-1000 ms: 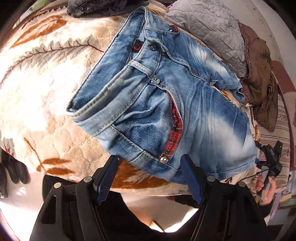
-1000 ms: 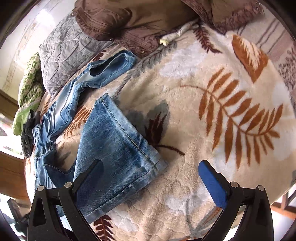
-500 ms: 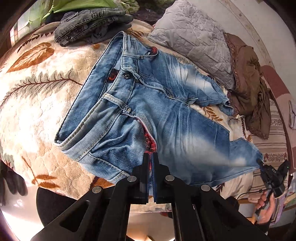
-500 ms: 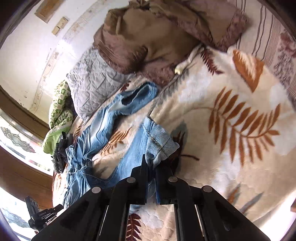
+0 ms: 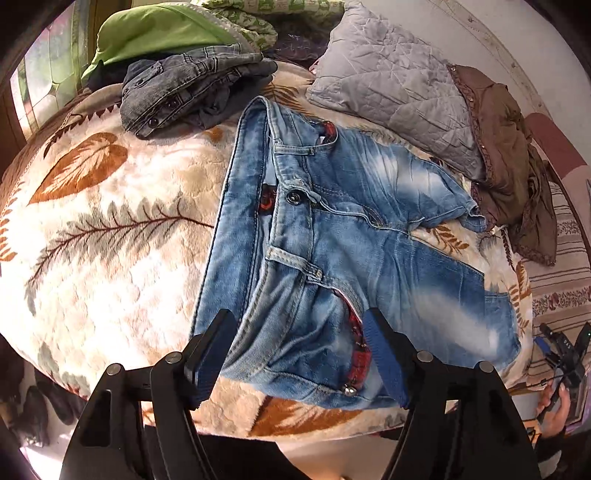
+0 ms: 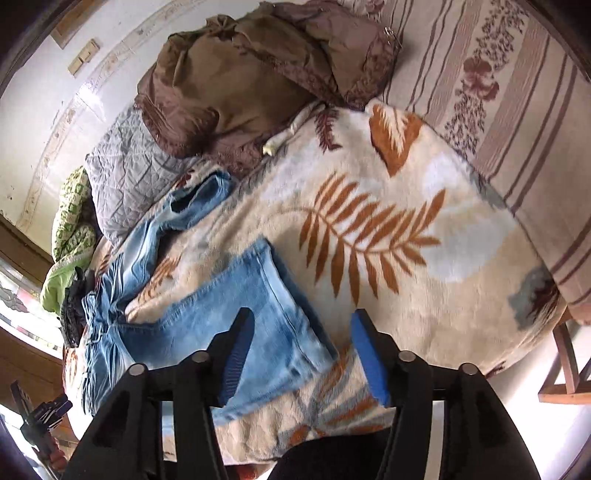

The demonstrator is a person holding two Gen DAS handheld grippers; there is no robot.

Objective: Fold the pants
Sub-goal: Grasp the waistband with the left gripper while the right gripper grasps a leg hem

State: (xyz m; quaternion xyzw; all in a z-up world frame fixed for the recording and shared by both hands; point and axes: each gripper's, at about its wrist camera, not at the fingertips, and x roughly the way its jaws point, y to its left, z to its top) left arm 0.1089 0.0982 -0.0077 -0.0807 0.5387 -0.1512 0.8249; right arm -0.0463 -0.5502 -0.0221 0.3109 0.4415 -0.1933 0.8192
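From the left wrist view, at the far left we saw the cream plush blanket with rust-brown leaf prints (image 5: pixel 110 236) covering the bed. Above it lay a folded pile of dark grey denim clothes (image 5: pixel 192 88) against a lime-green cushion (image 5: pixel 155 33). In the middle, the faded light-blue jeans with red tartan pocket lining (image 5: pixel 332 229) lay spread flat on the blanket, waistband toward the left and unbuttoned. The left gripper (image 5: pixel 299 354) hung over the near hip; its jaws had just been opening and stood wide apart, the denim showing between the blue pads but not pinched. Further right sat a grey quilted pillow (image 5: pixel 395 88) and a crumpled brown garment (image 5: pixel 517 177).

In the right wrist view, the jeans (image 6: pixel 221 310) ran from the waist at the left to a leg hem near centre. The right gripper (image 6: pixel 299 354) was over that hem, jaws having just parted and apart; the hem looked blurred, but seemingly lay loose on the blanket (image 6: pixel 406 236). At the right lay a striped floral bedsheet (image 6: pixel 509 96).
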